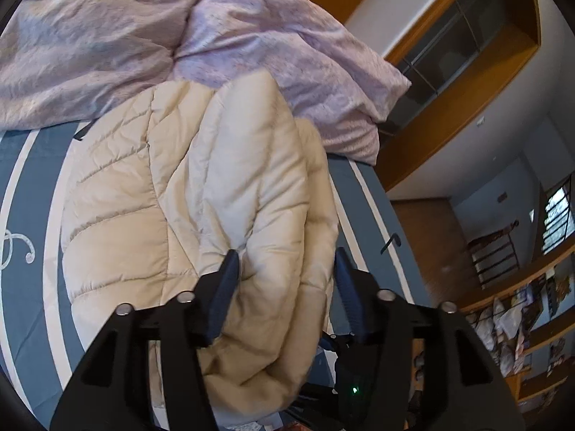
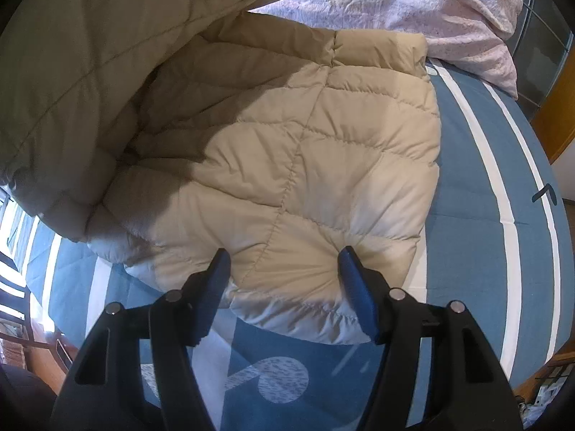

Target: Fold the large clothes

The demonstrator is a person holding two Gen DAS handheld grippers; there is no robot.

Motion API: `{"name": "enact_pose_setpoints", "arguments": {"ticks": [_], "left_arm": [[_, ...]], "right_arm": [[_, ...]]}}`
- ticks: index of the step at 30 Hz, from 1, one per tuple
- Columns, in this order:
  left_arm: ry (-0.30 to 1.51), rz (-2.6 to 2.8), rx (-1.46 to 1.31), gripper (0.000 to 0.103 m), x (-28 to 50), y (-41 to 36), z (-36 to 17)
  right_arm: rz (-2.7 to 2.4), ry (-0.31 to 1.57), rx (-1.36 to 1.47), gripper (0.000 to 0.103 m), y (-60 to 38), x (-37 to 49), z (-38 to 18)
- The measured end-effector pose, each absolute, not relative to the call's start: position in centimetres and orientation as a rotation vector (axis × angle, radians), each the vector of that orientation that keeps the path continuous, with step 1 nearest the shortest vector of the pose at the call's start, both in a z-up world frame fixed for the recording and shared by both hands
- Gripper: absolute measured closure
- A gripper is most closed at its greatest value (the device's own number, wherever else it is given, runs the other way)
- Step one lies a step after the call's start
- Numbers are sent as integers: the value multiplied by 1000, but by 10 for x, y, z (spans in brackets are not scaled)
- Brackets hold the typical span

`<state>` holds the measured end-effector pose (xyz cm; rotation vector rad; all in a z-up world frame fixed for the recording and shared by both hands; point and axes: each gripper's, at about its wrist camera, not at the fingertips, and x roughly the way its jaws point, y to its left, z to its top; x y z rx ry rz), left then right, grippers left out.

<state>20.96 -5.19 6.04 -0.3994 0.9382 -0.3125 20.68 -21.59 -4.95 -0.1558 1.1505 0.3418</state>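
Note:
A cream quilted puffer jacket lies on a blue and white bedsheet. In the left wrist view a thick fold of the jacket bulges between the fingers of my left gripper, which stand wide apart around it. In the right wrist view the jacket lies flat, with a raised part hanging over it at the upper left. My right gripper is open, its fingers pressing on the jacket's near edge.
A rumpled lilac duvet is heaped at the bed's far end, also in the right wrist view. The bed's right edge drops to a wooden floor. Wooden cabinets and cluttered shelves stand to the right.

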Motion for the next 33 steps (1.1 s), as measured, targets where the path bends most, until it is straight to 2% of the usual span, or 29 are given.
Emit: {"name": "enact_pose_setpoints", "arguments": {"ticks": [3, 9, 20, 33], "left_arm": [[916, -276, -384, 37, 209, -41, 67], [916, -157, -317, 37, 213, -18, 60], [984, 63, -221, 37, 221, 21, 9], [1029, -4, -246, 36, 227, -13, -27]], "right_arm": [[341, 1154, -157, 40, -216, 209, -51], [340, 1159, -149, 39, -217, 212, -53], [340, 1157, -149, 39, -217, 213, -54], [332, 1150, -144, 39, -220, 216, -55]]}}
